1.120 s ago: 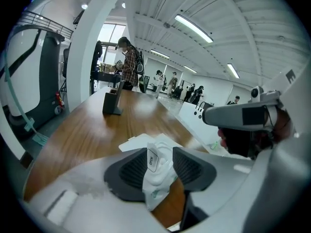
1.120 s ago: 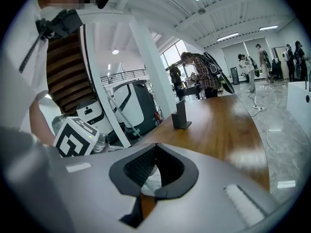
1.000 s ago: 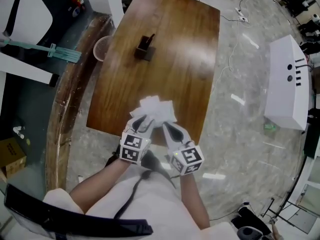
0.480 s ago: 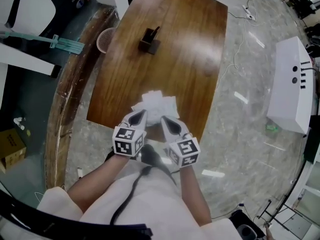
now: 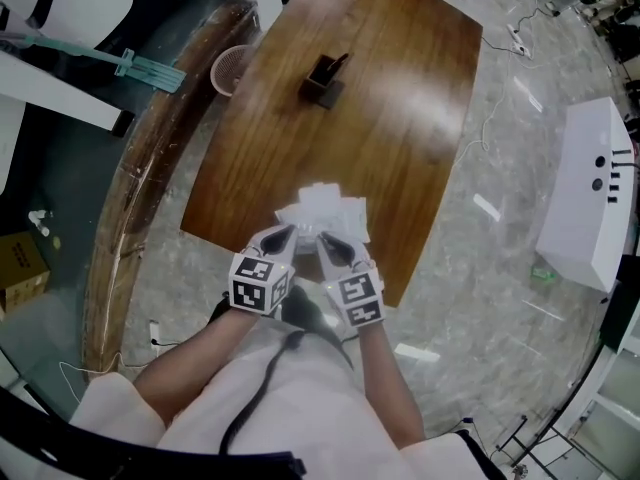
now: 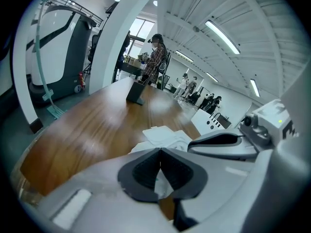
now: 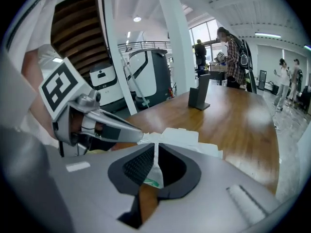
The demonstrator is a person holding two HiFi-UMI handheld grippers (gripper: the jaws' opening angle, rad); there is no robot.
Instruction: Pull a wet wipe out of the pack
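Note:
A white wet wipe pack (image 5: pixel 337 208) lies on the near edge of the brown wooden table (image 5: pixel 380 98), with crumpled white sheet at its near side. My left gripper (image 5: pixel 286 234) is at the pack's left near corner. Its jaws are shut, and in the left gripper view a thin white fold of wet wipe (image 6: pixel 163 184) is caught between them. My right gripper (image 5: pixel 329 240) is close beside it, shut on a flap of the pack's film (image 7: pixel 154 171) with green print. The pack (image 7: pixel 181 136) spreads out just beyond both grippers' tips.
A black holder (image 5: pixel 324 80) stands far back on the table. A round mesh basket (image 5: pixel 232 68) sits on the floor off the table's left edge. A white machine (image 5: pixel 590 193) stands at the right. A few people (image 7: pixel 233 47) stand behind the table's far end.
The left gripper's jaws have closed onto the white sheet. Both grippers have sunk toward the pack and rolled a little, ending closer together.

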